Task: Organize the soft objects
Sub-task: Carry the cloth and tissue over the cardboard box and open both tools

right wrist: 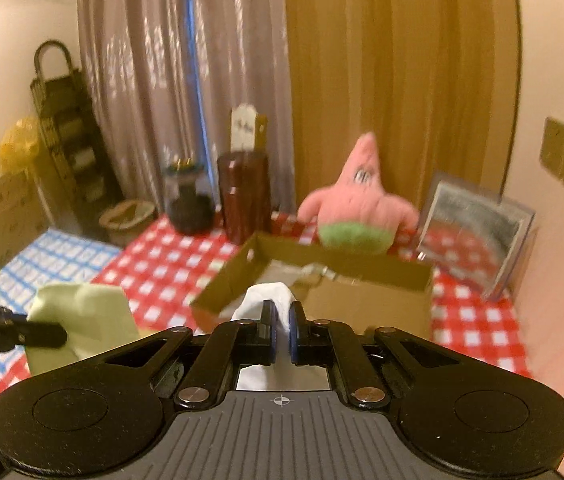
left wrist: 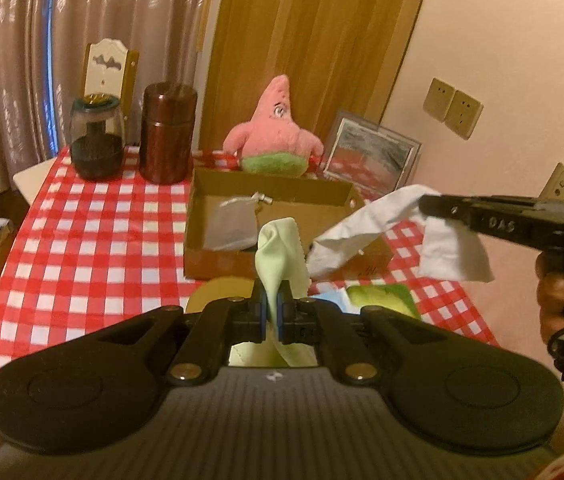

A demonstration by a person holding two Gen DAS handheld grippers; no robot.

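Pinching a pale green cloth (left wrist: 277,252), the left gripper (left wrist: 269,312) sits low in the middle of its frame. The right gripper (right wrist: 280,332) is clamped on a white cloth (right wrist: 265,300), which shows at the right of the left view. Past both lies the open cardboard box (left wrist: 322,188) on the checked table (left wrist: 93,216). Each cloth is held by a small bit, so it might slip out and miss the box. The green cloth stands up tall from the jaws; the white one stretches sideways.
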